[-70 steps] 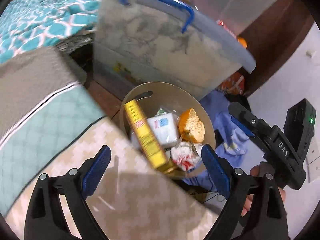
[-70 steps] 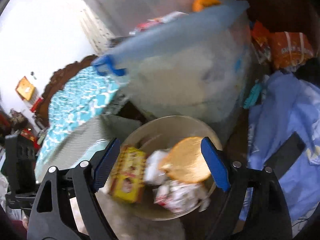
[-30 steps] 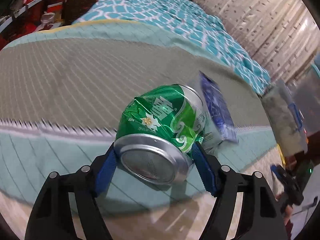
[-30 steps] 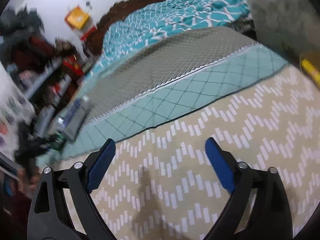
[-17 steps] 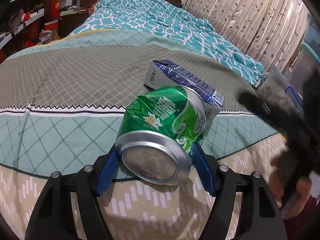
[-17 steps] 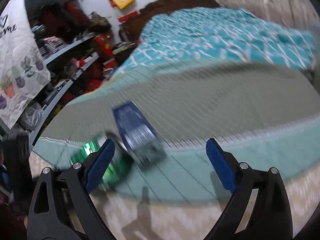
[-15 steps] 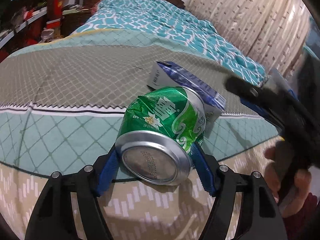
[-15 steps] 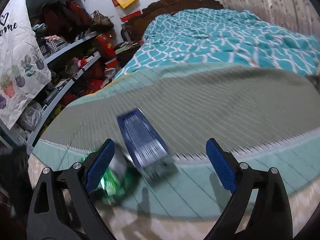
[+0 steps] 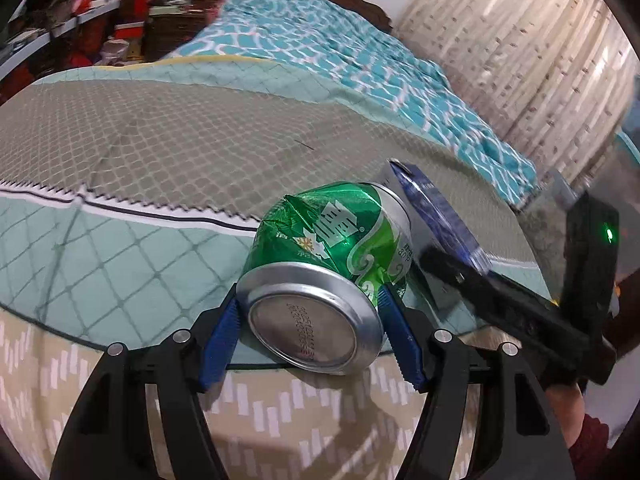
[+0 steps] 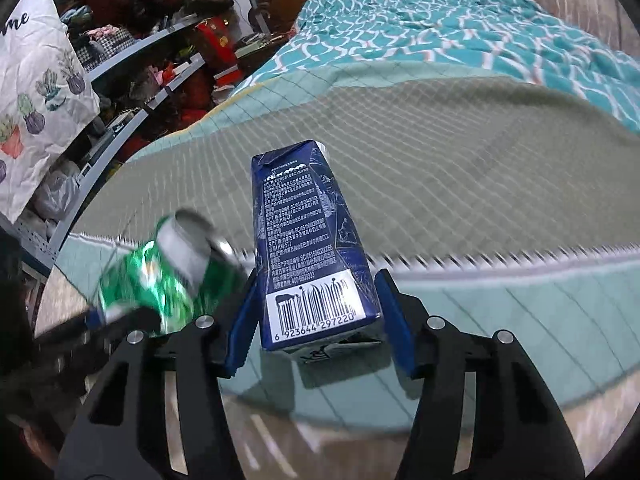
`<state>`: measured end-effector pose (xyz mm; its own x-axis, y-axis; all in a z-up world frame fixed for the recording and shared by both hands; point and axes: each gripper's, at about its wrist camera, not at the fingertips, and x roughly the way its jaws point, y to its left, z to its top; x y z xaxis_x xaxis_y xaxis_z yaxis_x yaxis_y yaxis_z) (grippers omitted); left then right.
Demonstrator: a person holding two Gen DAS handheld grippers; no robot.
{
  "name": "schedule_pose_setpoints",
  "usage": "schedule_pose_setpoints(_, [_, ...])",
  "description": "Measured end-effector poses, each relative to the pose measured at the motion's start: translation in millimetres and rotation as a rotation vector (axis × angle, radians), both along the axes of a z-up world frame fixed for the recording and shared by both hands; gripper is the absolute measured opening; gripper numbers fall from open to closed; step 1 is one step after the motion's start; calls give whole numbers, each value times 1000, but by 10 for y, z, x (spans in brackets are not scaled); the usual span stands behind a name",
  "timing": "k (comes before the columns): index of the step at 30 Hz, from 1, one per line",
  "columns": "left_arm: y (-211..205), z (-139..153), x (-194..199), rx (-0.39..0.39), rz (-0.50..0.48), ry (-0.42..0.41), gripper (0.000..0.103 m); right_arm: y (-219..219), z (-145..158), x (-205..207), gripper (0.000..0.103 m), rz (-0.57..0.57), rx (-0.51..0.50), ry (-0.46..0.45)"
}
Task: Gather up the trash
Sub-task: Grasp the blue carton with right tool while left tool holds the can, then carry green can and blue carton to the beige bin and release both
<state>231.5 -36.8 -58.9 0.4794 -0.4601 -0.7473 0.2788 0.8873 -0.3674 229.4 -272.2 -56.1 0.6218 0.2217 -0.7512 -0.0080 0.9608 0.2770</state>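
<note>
A dented green drink can [image 9: 332, 232] lies on its side on the bed cover, its silver base towards the camera. My left gripper [image 9: 310, 320] has its blue pads pressed on both sides of the can, and its jaws are still closing. Just right of the can lies a dark blue drink carton [image 10: 304, 232], barcode end nearest. My right gripper [image 10: 316, 300] straddles that end; its jaws are closing and the pads meet the carton's sides. The carton [image 9: 436, 208] also shows in the left wrist view, as does the can [image 10: 160, 280], blurred, in the right wrist view.
Both items rest on a grey and pale-green quilt [image 9: 120, 152], with a beige zigzag blanket [image 9: 280, 420] nearer. A rumpled teal duvet [image 10: 460, 28] lies behind, curtains [image 9: 520, 60] to the right and cluttered shelves [image 10: 140, 60] to the left. A hand [image 9: 568, 412] holds the right gripper.
My right gripper swung across the bed to the blue carton and narrowed its jaws around it. The left gripper stayed on the green can and squeezed a little tighter.
</note>
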Motion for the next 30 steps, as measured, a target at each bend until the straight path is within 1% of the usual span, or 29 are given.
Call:
schedule_pose_setpoints(3, [-133, -3, -53, -3, -89, 3, 64, -159, 19, -351, 58, -12, -19, 4])
schedule_pose_setpoints(5, [-258, 0, -128, 14, -152, -5, 64, -296, 35, -554, 58, -16, -28, 6])
schedule_pose_setpoints(8, [-511, -24, -336, -19, -297, 15, 64, -570, 39, -1024, 57, -52, -31, 7])
schedule_pose_setpoints(9, [-606, -31, -427, -25, -337, 20, 64, -626, 41, -1116, 57, -63, -33, 5])
schedule_pose_setpoints(11, [-788, -44, -598, -18, -395, 17, 64, -795, 39, -1387, 57, -100, -31, 1])
schedule_pose_setpoints(12, [-944, -44, -743, -4, -439, 9, 64, -925, 34, -1587, 57, -129, -20, -1])
schedule_pose_setpoints(14, [-1175, -68, -954, -25, -516, 31, 64, -1101, 24, -1883, 57, -181, -7, -5])
schedule_pose_setpoints(18, [-1622, -82, -1328, -15, -643, 41, 64, -1346, -3, -2490, 57, -302, -27, -25])
schedule_pose_setpoints(21, [-1897, -81, -1570, -2, -704, 44, 64, -1420, -17, -2867, 57, -373, -49, -45])
schedule_pose_setpoints(24, [-2086, -81, -1692, 15, -731, 44, 65, -1477, -26, -3172, 57, -433, -75, -66])
schedule_pose_setpoints(26, [-2195, -84, -1760, 28, -735, 41, 77, -1492, -12, -3289, 59, -457, -109, -85])
schedule_pose_setpoints(27, [-2225, -86, -1770, 31, -732, 41, 79, -1485, -6, -3313, 62, -459, -129, -89])
schedule_pose_setpoints(28, [-2259, -90, -1782, 38, -724, 40, 80, -1481, 5, -3317, 74, -457, -142, -93])
schedule_pose_setpoints(30, [-2306, -93, -1786, 47, -708, 43, 80, -1469, 29, -3319, 82, -447, -158, -121])
